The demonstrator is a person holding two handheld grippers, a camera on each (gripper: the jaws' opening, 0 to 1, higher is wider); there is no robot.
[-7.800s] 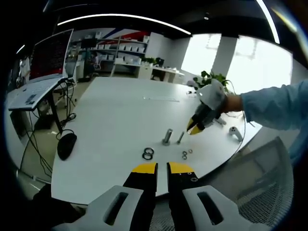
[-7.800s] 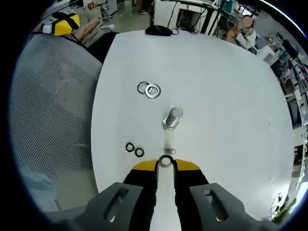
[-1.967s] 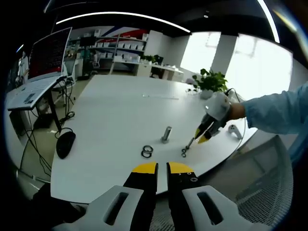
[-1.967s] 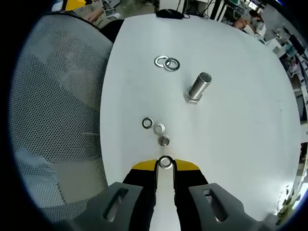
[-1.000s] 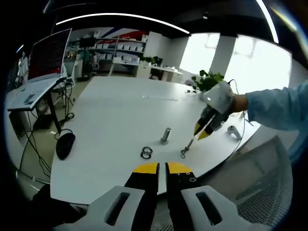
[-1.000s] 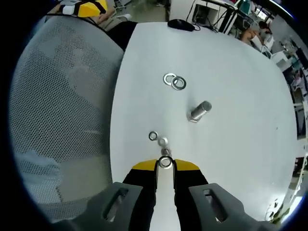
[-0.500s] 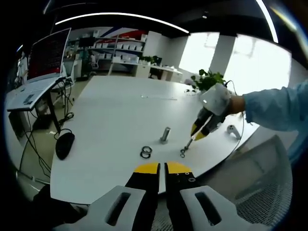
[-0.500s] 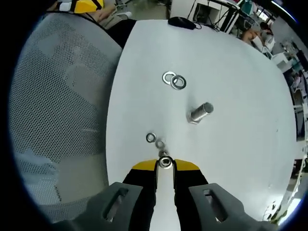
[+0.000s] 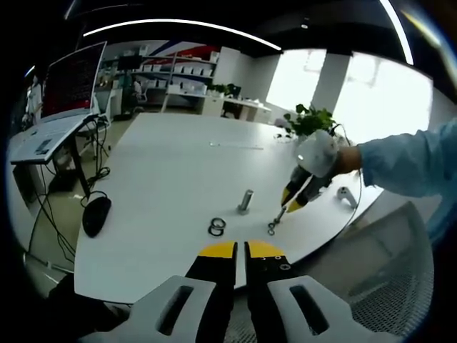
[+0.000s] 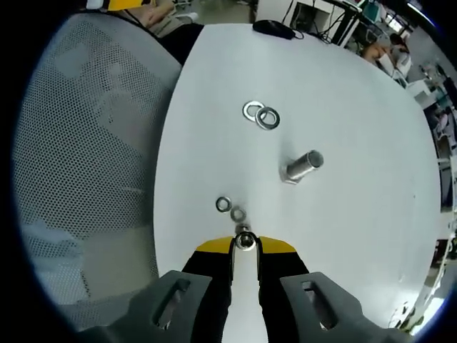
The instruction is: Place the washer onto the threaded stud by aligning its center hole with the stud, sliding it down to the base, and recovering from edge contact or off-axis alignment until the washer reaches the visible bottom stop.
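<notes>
Steel-grey, the small flat washer (image 10: 245, 241) sits pinched between the yellow-tipped jaws of the right gripper (image 10: 245, 245), right at their tips. In the right gripper view, the thin threaded stud (image 10: 243, 229) pokes up just beyond it at twelve o'clock, nearly touching the washer's rim. In the left gripper view the same slim stud (image 9: 278, 214) leans a little, with the right gripper (image 9: 291, 199) just above its top end.

Two more small washers (image 10: 230, 208) lie on the white round table (image 10: 357, 107) at eleven o'clock from the held one. Farther out at one o'clock stands a thick silver bolt (image 10: 302, 168), and at twelve o'clock a pair of large overlapping washers (image 10: 260, 115).

To seat it well, I judge the washer should be levelled square to the stud's axis and its hole centred over the tip before lowering; if the rim catches, a slight lift and re-centre beats pushing.

The left gripper (image 9: 238, 251) hangs well back over the table's near edge, jaws almost together with nothing between them.
</notes>
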